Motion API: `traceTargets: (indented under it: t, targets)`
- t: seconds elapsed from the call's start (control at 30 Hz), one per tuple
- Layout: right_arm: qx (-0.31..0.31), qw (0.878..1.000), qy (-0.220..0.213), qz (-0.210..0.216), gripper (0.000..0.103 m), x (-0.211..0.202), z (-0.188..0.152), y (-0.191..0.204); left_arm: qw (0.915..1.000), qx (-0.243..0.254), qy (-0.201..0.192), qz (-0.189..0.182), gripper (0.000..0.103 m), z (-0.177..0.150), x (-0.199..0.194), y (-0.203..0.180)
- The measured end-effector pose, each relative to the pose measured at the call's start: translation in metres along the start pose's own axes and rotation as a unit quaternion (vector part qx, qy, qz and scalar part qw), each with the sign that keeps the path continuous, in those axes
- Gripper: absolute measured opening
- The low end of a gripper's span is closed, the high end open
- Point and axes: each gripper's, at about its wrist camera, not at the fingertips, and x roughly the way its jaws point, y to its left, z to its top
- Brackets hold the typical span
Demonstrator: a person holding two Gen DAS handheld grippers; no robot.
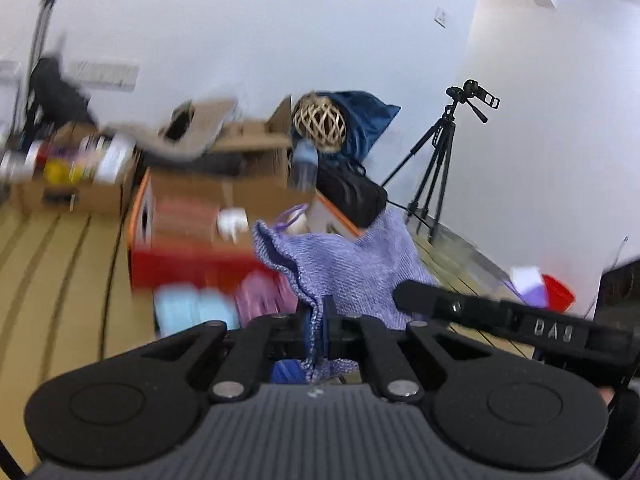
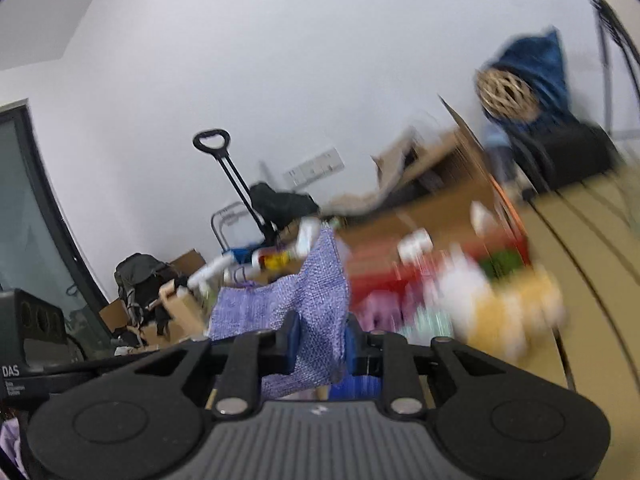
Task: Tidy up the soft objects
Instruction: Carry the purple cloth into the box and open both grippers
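Because each gripper pinches its own edge of the one purple knitted cloth (image 1: 352, 268), the left gripper (image 1: 319, 330) and right gripper (image 2: 318, 346) hold it raised and spread between them, probably for folding. It hangs above the floor, before one blurred red bin (image 1: 192, 268) of soft items, too smeared to count.

You face a plain white wall (image 1: 280, 32) above a pale wood floor (image 1: 60, 280); a black tripod (image 1: 436, 160) stands by the corner, open cardboard boxes (image 1: 248, 140) and a dark-framed window (image 2: 24, 208) nearby
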Motion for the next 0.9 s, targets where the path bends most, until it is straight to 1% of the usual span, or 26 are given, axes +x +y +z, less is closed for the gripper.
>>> traceTargets:
  t: [0.03,0.1,0.13,0.17,0.2,0.27,0.33,0.4,0.43,0.5,0.53,0.57,0.6,0.63,0.7,0.73,0.83,0.87,0.9]
  targets:
    - [-0.010,1.000,0.002,0.000,0.021,0.023,0.020,-0.001,0.9999,0.005,0.005,0.009,0.006,0.019,0.018,0.010]
    - [-0.021,1.000,0.016,-0.006,0.021,0.072,0.050,-0.006,0.9992,0.006,0.034,0.022,0.006,0.046,0.060,0.033]
    - [-0.026,0.999,0.028,-0.008,0.021,0.100,0.062,-0.010,0.9980,0.003,0.046,0.043,0.006,0.055,0.081,0.044]
    - [-0.026,0.999,0.045,-0.007,0.021,0.128,0.071,-0.015,0.9962,0.018,0.059,0.061,0.006,0.063,0.103,0.054]
    - [-0.018,0.998,0.057,-0.015,0.021,0.151,0.074,-0.021,0.9944,0.027,0.076,0.069,0.006,0.067,0.122,0.062]
    - [-0.009,0.995,0.088,-0.038,0.021,0.196,0.078,-0.034,0.9898,0.028,0.113,0.081,0.006,0.072,0.158,0.082]
    - [-0.002,0.992,0.112,-0.063,0.021,0.228,0.074,-0.041,0.9864,0.032,0.132,0.092,0.009,0.070,0.178,0.096]
    - [0.005,0.989,0.127,-0.077,0.021,0.248,0.069,-0.045,0.9871,0.035,0.123,0.096,0.011,0.068,0.183,0.106]
    - [0.009,0.988,0.132,-0.079,0.021,0.255,0.066,-0.047,0.9881,0.035,0.120,0.090,0.012,0.067,0.181,0.110]
    - [0.000,0.984,0.159,-0.079,0.025,0.264,0.055,-0.046,0.9891,0.029,0.110,0.093,0.027,0.066,0.174,0.119]
    - [-0.011,0.981,0.178,-0.079,0.028,0.268,0.049,-0.046,0.9895,0.028,0.104,0.097,0.030,0.065,0.168,0.120]
    - [-0.026,0.976,0.200,-0.081,0.034,0.271,0.043,-0.044,0.9895,0.030,0.100,0.099,0.038,0.066,0.163,0.119]
    - [-0.037,0.973,0.209,-0.084,0.039,0.270,0.039,-0.041,0.9894,0.034,0.099,0.101,0.041,0.068,0.158,0.118]
    - [-0.042,0.973,0.211,-0.086,0.041,0.267,0.039,-0.038,0.9895,0.035,0.093,0.105,0.041,0.070,0.152,0.118]
    - [-0.037,0.975,0.201,-0.086,0.051,0.253,0.048,-0.036,0.9900,0.035,0.080,0.110,0.041,0.076,0.136,0.112]
    - [-0.034,0.977,0.192,-0.088,0.054,0.242,0.055,-0.034,0.9903,0.034,0.074,0.113,0.041,0.079,0.127,0.110]
    - [-0.053,0.980,0.162,-0.100,0.055,0.205,0.080,-0.023,0.9907,0.041,0.056,0.117,0.043,0.091,0.094,0.095]
    - [-0.062,0.981,0.151,-0.105,0.055,0.189,0.087,-0.018,0.9907,0.046,0.050,0.118,0.047,0.094,0.082,0.089]
    - [-0.069,0.981,0.144,-0.107,0.056,0.173,0.095,-0.012,0.9907,0.050,0.045,0.118,0.048,0.097,0.070,0.084]
